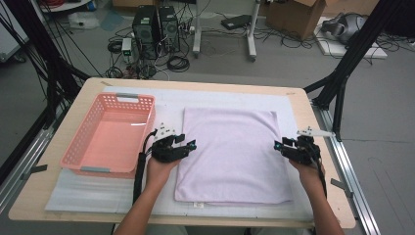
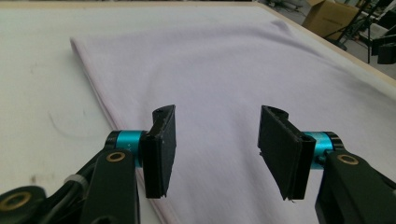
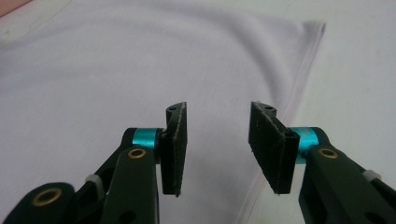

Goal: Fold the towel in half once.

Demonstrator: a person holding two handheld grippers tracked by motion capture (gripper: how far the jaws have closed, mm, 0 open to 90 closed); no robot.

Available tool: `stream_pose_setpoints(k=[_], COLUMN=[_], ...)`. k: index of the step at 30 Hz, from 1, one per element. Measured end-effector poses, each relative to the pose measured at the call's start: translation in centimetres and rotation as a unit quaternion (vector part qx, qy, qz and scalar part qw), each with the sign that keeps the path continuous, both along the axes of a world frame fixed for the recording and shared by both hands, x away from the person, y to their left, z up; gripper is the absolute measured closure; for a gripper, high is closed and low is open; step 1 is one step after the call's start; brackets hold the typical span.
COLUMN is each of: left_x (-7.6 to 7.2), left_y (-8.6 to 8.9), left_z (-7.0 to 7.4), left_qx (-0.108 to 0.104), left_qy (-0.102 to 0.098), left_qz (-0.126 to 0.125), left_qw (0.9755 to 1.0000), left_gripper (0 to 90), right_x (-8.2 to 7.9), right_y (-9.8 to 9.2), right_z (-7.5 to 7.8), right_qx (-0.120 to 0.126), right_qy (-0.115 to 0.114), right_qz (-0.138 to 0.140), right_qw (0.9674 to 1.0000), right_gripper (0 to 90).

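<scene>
While the folded lilac towel (image 1: 230, 154) lies flat on the bench (image 1: 303, 112) between the left gripper (image 1: 188, 145) and right gripper (image 1: 279, 145), both spread and empty, a shallow pinch could catch just one layer.

– How are the arms sitting?

– Both forearms are coming in from the near edge. The left hand (image 1: 159, 171) is carrying the left gripper (image 1: 192, 145), the right hand (image 1: 307, 172) the right gripper (image 1: 277, 145), and the two are pointing inward at each other.

– And the fingers?

– On the left gripper, the fingers (image 2: 161, 149) are standing apart with nothing between them. The right gripper's fingers (image 3: 175, 147) are gaping likewise, pressing on nothing.
</scene>
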State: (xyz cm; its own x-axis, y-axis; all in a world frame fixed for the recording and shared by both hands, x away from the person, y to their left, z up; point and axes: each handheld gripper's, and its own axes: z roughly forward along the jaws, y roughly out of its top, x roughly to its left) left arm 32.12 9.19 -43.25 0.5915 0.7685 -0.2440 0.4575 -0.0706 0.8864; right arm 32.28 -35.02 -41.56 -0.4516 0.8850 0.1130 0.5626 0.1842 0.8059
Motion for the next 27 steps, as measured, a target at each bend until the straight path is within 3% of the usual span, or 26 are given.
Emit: stream_pose_setpoints(k=[2, 6, 12, 19, 23, 25, 27], left_x=[-1.3, -3.5, -6.1, -8.7, -9.6, -9.9, -10.3], left_y=[0.3, 0.6, 1.6, 2.3, 2.2, 1.8, 1.4], left_z=[-0.5, -1.4, -1.5, -1.6, -1.9, -2.1, -2.3], left_qx=[-0.010, -0.002, 0.016, 0.023, 0.020, 0.046, 0.069], left_qy=[0.013, 0.027, 0.039, 0.040, 0.054, 0.061, 0.045], left_qz=[-0.002, -0.010, -0.020, -0.048, -0.069, -0.070, -0.065], left_qw=[0.9999, 0.9996, 0.9989, 0.9978, 0.9960, 0.9946, 0.9945], left_gripper=[45.4, 46.3, 59.0, 57.7, 58.2, 62.4, 68.4], right_x=[-1.5, -4.6, -8.7, -12.3, -13.7, -14.1, -14.2], right_y=[0.0, -0.2, -0.8, -1.2, -1.0, -0.9, -0.8], right_z=[-0.5, -1.2, -1.8, -1.9, -2.1, -2.3, -2.8], right_qx=[0.001, -0.002, -0.001, 0.008, 0.003, -0.014, -0.037], right_qy=[0.005, 0.007, 0.007, 0.019, 0.029, 0.034, 0.049], right_qz=[0.000, -0.007, -0.012, -0.005, 0.005, 0.006, 0.005], right_qw=[1.0000, 0.9999, 0.9999, 0.9998, 0.9996, 0.9993, 0.9981], right_gripper=[56.7, 57.2, 63.1, 65.9, 65.8, 66.3, 74.9])
